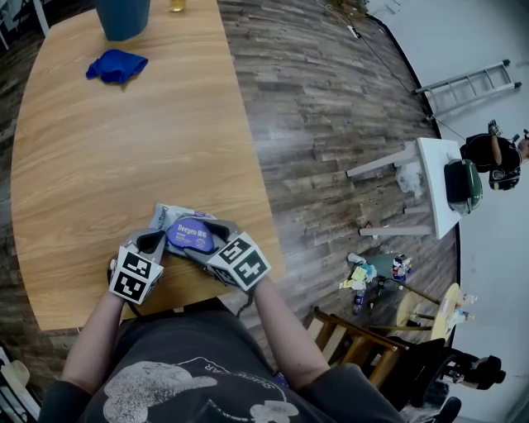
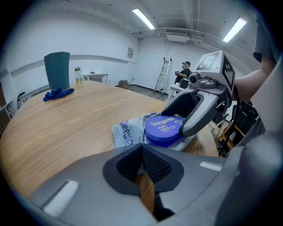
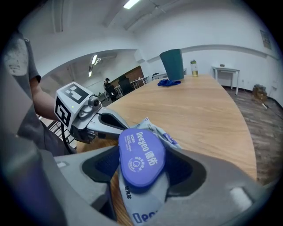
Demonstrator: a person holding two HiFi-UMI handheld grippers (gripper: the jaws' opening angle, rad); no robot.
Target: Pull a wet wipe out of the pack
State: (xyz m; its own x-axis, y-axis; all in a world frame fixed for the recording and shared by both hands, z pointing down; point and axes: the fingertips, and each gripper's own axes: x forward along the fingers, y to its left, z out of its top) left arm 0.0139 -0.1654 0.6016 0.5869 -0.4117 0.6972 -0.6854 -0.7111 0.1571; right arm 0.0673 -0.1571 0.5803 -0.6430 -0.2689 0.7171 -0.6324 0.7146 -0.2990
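Note:
A grey wet wipe pack [image 1: 168, 220] with a closed round blue lid [image 1: 189, 235] lies near the front edge of the wooden table [image 1: 99, 157]. My right gripper [image 1: 205, 241] reaches in from the right, and its jaws hold the pack at the lid end. In the right gripper view the lid [image 3: 141, 156] sits between the two pads and the pack [image 3: 140, 207] hangs below. My left gripper [image 1: 155, 241] rests just left of the pack, jaws shut with nothing between them. In the left gripper view its pads [image 2: 152, 164] meet in front of the pack [image 2: 126, 134].
At the table's far end stand a teal bin [image 1: 122, 16] and a small bottle [image 1: 178, 5], with a crumpled blue cloth [image 1: 116, 66] beside the bin. The table's right edge [image 1: 248, 149] drops to wood flooring. Chairs and clutter [image 1: 372, 281] lie at the right.

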